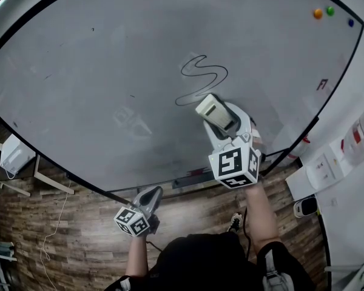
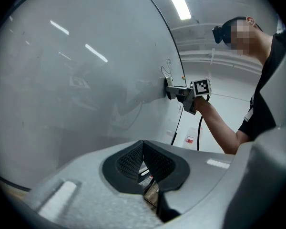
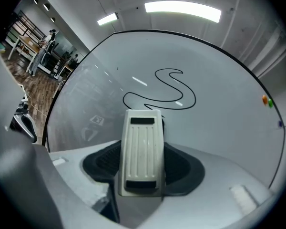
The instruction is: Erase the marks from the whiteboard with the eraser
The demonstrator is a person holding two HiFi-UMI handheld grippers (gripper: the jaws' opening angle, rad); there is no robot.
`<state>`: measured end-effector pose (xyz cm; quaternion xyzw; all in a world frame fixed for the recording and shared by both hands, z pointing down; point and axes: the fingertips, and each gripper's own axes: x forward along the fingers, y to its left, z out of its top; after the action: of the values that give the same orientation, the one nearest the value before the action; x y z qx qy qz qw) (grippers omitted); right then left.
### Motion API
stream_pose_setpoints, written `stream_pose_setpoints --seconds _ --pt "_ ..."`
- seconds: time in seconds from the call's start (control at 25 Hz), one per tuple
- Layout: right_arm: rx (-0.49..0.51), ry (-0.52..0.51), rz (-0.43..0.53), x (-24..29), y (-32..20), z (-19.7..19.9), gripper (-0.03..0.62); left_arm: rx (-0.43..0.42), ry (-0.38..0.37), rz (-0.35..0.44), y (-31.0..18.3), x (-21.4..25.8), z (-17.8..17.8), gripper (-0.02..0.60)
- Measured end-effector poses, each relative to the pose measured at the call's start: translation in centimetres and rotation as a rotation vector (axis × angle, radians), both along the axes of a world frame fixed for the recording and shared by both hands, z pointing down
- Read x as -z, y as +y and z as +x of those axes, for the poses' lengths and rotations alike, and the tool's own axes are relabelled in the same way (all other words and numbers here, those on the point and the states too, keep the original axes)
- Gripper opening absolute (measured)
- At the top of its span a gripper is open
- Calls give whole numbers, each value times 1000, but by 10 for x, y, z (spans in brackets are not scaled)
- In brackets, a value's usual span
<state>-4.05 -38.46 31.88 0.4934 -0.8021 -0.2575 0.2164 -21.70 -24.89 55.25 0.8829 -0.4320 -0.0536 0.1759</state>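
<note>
At the whiteboard (image 1: 109,71), right claw (image 1: 222,119) clamped on eraser (image 1: 210,107) beside black squiggle (image 1: 204,75), left claw (image 1: 153,194) closed, empty.

Head view looks steeply down the whiteboard (image 1: 109,71), right gripper view faces it close, left gripper view skims along it; all share the squiggle (image 1: 203,77).

The whiteboard (image 1: 109,71) is smooth and glossy, mirroring the ceiling lights, with a thin dark rim along its edges. The eraser (image 3: 142,142) is matt cream plastic with a ribbed back. The right gripper (image 3: 142,165) and left gripper (image 2: 144,160) have faintly grainy, matt grey plastic shells and black pads (image 2: 126,163) with a mesh-like texture. Below the board's lower edge is the floor (image 1: 79,223) — dull brown wood-look planks.
</note>
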Motion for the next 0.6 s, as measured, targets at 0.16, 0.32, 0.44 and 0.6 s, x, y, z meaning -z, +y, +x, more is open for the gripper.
stream_pose_setpoints --seconds 0.16,0.32,0.44,0.6 --pt "38 29 -5 -9 6 -19 253 2 0 2 2 -1 0 11" --pt "67 71 -4 -19 10 -39 253 11 2 -1 5 -2 -2 11" --pt "78 98 1 -24 13 -49 253 19 3 -6 7 -4 -4 11" --pt "86 121 5 -27 15 -56 253 27 4 -7 9 -5 -7 11"
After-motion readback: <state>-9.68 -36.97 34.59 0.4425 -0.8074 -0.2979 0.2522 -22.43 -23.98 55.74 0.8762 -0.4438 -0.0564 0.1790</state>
